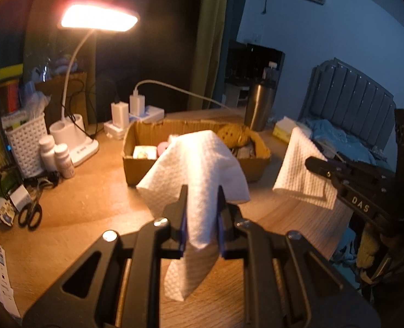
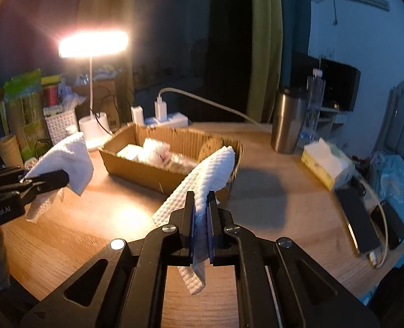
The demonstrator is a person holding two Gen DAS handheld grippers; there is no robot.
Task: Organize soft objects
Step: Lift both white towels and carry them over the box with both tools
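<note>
My left gripper [image 1: 202,191] is shut on a white waffle-textured cloth [image 1: 199,161], which drapes over and under its fingers above the wooden desk. My right gripper [image 2: 201,195] is shut on a second piece of the same white cloth [image 2: 210,169]. In the left wrist view the right gripper [image 1: 312,161] comes in from the right with its cloth [image 1: 297,169] hanging. The right wrist view shows the left gripper [image 2: 65,177] at the left with its cloth [image 2: 68,155]. No link between the two pieces shows. Behind both stands an open cardboard box [image 1: 136,166] holding pale soft items and a yellowish knitted thing [image 1: 233,134].
A lit desk lamp [image 1: 98,17] stands at the back left beside a white basket [image 1: 27,142], two small bottles [image 1: 55,155] and scissors [image 1: 29,214]. A power strip with chargers [image 1: 136,114] lies behind the box. At right are a steel tumbler [image 2: 288,120], a tissue box [image 2: 324,166] and phones [image 2: 360,224].
</note>
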